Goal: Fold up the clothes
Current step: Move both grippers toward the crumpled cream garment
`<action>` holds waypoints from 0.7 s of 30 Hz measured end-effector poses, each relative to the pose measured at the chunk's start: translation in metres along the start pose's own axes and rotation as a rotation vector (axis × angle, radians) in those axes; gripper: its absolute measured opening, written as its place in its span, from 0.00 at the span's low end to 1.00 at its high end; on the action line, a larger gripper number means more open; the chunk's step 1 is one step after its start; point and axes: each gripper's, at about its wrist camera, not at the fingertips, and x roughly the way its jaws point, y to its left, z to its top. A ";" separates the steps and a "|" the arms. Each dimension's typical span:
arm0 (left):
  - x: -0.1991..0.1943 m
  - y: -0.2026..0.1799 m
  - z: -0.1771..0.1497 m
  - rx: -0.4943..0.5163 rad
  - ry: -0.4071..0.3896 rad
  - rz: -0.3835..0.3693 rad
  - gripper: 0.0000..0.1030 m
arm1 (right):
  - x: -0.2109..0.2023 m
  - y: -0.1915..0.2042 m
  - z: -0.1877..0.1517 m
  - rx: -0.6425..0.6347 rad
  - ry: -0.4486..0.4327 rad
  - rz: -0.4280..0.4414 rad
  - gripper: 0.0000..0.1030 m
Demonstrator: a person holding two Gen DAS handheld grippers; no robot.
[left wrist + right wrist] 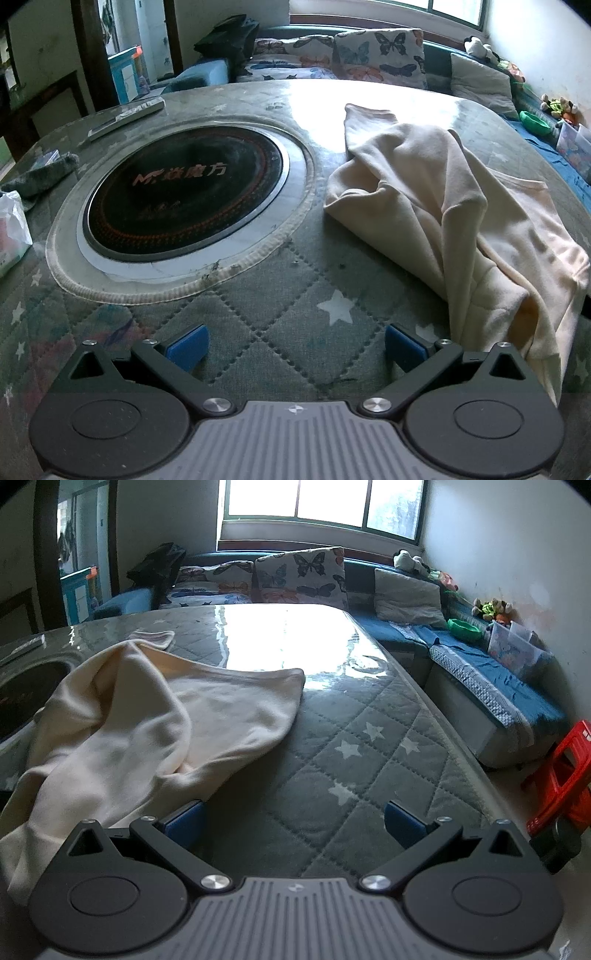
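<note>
A cream garment (454,214) lies rumpled on the quilted grey table cover (280,291), its near end hanging over the table's front edge. In the left wrist view it fills the right half, and my left gripper (295,349) stands open just left of that hanging end, nothing between its blue pads (186,345). In the right wrist view the same garment (147,716) spreads across the left half. My right gripper (295,827) is open over bare cover, its left pad (184,823) close beside the cloth's near fold.
A round black induction hob (184,192) is set into the table at the left. A remote (129,114), a grey cloth (44,177) and a white bag (13,229) lie near the left edge. A sofa with butterfly cushions (299,576) stands behind; a red stool (565,775) on the right.
</note>
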 end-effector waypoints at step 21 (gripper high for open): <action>-0.040 -0.012 -0.021 0.035 -0.034 -0.007 1.00 | -0.044 0.026 -0.024 -0.033 -0.027 0.073 1.00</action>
